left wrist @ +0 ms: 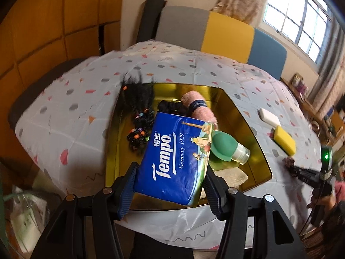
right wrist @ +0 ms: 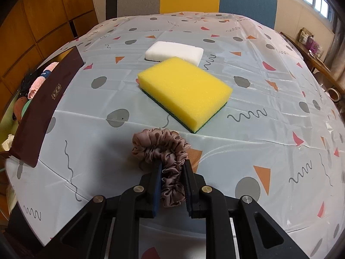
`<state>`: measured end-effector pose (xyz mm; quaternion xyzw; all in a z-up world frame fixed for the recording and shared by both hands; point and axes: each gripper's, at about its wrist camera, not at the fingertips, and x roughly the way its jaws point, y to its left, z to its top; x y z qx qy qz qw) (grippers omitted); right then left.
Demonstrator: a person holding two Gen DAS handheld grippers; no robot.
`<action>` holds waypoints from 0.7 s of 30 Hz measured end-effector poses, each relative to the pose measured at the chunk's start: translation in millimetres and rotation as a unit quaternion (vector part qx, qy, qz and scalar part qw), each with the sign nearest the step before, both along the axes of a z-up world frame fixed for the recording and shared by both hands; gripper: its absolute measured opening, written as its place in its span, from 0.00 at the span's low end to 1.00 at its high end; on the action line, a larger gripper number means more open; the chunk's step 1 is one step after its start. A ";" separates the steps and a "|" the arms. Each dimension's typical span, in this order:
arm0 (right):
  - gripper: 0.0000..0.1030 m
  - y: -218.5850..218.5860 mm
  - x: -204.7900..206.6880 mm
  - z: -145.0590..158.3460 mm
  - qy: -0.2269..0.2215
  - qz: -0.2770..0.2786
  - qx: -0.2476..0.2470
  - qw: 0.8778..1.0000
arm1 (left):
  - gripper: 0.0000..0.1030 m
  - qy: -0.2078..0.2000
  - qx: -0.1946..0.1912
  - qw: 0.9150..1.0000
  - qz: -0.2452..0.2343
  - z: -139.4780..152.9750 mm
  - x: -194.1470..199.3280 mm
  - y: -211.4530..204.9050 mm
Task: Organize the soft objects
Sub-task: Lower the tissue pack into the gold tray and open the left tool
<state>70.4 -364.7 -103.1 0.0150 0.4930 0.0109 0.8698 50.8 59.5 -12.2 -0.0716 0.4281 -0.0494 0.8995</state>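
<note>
2 grippers clamped — left (left wrist: pixel 170 185) on tissue pack (left wrist: pixel 174 159) over tray rim (left wrist: pixel 248 116), right (right wrist: pixel 172 185) on scrunchie (right wrist: pixel 163 151)

Your gold-lined box (left wrist: pixel 243 116) is crowded: black hair ties (left wrist: pixel 138 116), a pink towel roll (left wrist: pixel 199 105) and a green-capped bottle (left wrist: pixel 228 149) fill its far half. Ahead of your right claw (right wrist: pixel 172 181), the yellow sponge (right wrist: pixel 185 90) and white sponge (right wrist: pixel 174 51) block the middle of the counter (right wrist: pixel 269 129); cloth to their right lies open. The box's brown wall (right wrist: pixel 43 108) stands on your left.
</note>
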 end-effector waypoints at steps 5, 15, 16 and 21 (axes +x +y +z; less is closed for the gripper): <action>0.18 0.2 0.9 0.0 0.000 -0.001 0.000 1.000 | 0.57 0.032 -0.045 0.998 0.029 -10.9 9.2 27.1; 0.18 1.0 1.1 0.1 0.001 -0.001 -0.004 1.000 | 0.57 0.065 -0.011 0.997 0.027 -37.5 47.9 12.9; 0.18 1.2 1.0 0.0 0.000 -0.001 -0.005 1.000 | 0.57 0.069 -0.005 0.997 0.031 -40.0 52.1 13.0; 0.18 0.7 1.3 -0.1 0.000 -0.002 -0.005 1.000 | 0.57 0.089 0.019 0.995 0.037 -54.8 71.2 11.9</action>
